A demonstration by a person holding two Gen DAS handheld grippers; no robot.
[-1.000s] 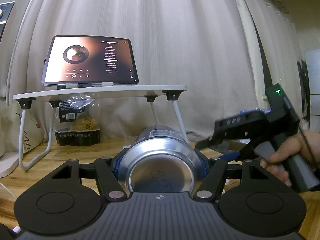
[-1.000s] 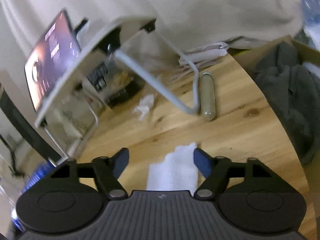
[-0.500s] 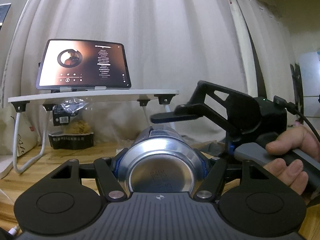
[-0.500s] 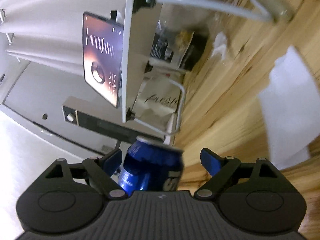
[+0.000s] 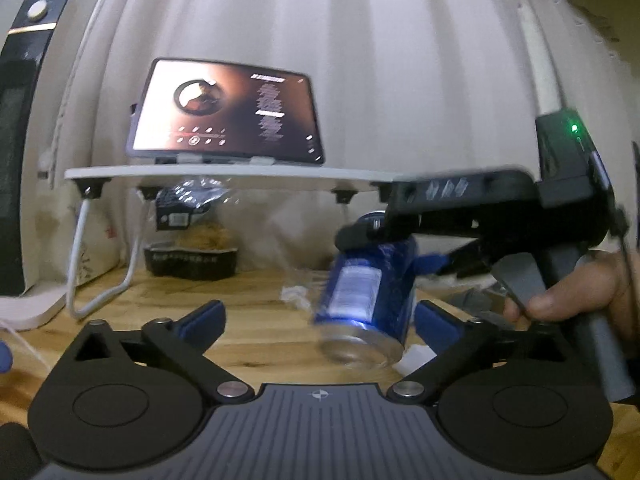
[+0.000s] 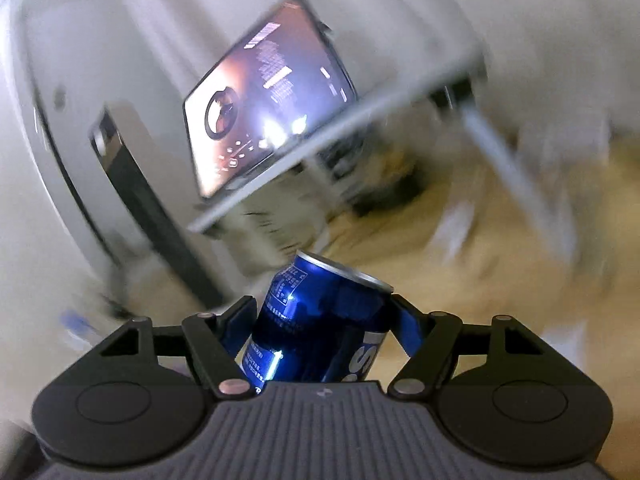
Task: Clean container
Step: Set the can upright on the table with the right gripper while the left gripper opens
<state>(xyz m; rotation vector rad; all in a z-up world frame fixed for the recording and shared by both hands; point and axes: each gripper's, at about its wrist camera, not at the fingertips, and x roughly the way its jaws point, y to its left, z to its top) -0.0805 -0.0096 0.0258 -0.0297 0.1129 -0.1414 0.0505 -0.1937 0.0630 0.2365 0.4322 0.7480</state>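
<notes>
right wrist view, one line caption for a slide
Right gripper clamps a tilted blue can, lit tablet blurred behind.

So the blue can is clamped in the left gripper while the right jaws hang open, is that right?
No, reversed. The blue can sits clamped in the right gripper, as the right wrist view shows. The left gripper has its jaws open, apart from the can.

Dim, fisheye-warped, perhaps motion-blurred

can (image 6: 320,328): white letter "S", rest unreadable | tablet (image 5: 226,114): text illegible
</notes>
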